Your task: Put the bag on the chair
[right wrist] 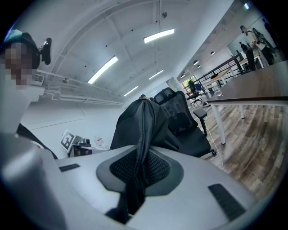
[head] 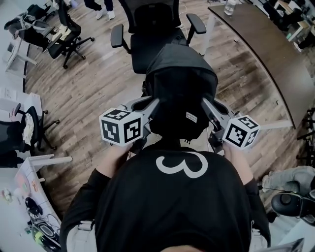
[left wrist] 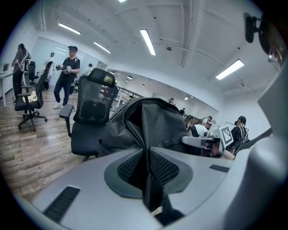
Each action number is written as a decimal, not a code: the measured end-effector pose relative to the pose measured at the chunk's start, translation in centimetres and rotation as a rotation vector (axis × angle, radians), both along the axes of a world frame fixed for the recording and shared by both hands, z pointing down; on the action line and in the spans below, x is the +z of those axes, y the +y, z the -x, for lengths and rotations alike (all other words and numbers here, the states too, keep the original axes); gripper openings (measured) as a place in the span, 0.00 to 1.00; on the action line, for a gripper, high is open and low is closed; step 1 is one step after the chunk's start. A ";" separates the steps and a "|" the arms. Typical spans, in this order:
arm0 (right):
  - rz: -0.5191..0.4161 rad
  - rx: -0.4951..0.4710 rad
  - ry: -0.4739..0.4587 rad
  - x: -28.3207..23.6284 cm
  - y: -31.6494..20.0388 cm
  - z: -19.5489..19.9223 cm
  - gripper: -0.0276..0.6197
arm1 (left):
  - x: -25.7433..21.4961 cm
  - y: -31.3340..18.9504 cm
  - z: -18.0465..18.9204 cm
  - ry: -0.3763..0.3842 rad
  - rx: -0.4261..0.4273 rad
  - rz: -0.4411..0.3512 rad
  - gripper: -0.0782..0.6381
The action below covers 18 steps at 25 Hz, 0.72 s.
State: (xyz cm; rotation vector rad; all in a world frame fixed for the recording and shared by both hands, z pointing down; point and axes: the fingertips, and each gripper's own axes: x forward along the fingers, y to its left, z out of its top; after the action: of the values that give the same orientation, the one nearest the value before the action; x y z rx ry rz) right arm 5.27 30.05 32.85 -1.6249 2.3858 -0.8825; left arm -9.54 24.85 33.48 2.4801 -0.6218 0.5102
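Note:
A black bag (head: 179, 93) hangs in the air between my two grippers, right in front of a black office chair (head: 152, 29). My left gripper (head: 150, 109) is shut on the bag's left edge; in the left gripper view the bag's fabric (left wrist: 146, 126) runs pinched between the mesh pads (left wrist: 164, 167). My right gripper (head: 205, 106) is shut on the bag's right edge, and the same black fabric (right wrist: 141, 130) passes between its pads (right wrist: 155, 167). The chair (left wrist: 92, 112) stands just beyond the bag (right wrist: 184, 121).
A long dark desk (head: 261, 49) curves along the right, with a bottle (head: 230, 7) on it. More black chairs (head: 64, 37) stand at the left on the wood floor (head: 83, 93). People (left wrist: 66, 76) stand in the background. A white table (head: 29, 197) lies at lower left.

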 end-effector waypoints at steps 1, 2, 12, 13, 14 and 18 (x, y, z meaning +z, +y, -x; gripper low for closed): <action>0.003 0.004 -0.002 0.1 -0.7 -0.4 0.13 | 0.0 -0.8 -0.4 0.000 0.003 0.001 0.19; 0.006 0.009 -0.004 0.1 -1.5 -0.8 0.13 | 0.0 -1.6 -0.8 -0.002 0.007 0.001 0.19; 0.036 0.035 -0.027 0.3 -10.4 -4.0 0.13 | 0.3 -10.8 -4.2 -0.029 0.036 0.034 0.19; 0.040 0.036 -0.028 0.4 -11.3 -4.4 0.13 | 0.3 -11.7 -4.6 -0.029 0.037 0.037 0.19; 0.045 0.036 -0.029 0.5 -12.2 -4.7 0.13 | 0.4 -12.6 -4.9 -0.029 0.038 0.041 0.19; 0.065 0.029 -0.030 1.0 -16.1 -5.8 0.13 | 1.0 -16.5 -5.9 -0.032 0.031 0.058 0.19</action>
State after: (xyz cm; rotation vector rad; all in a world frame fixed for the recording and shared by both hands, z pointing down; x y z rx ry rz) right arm 11.03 13.99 33.89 -1.6529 2.3305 -0.9819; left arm -3.64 8.39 34.49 2.4345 -0.5731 0.5727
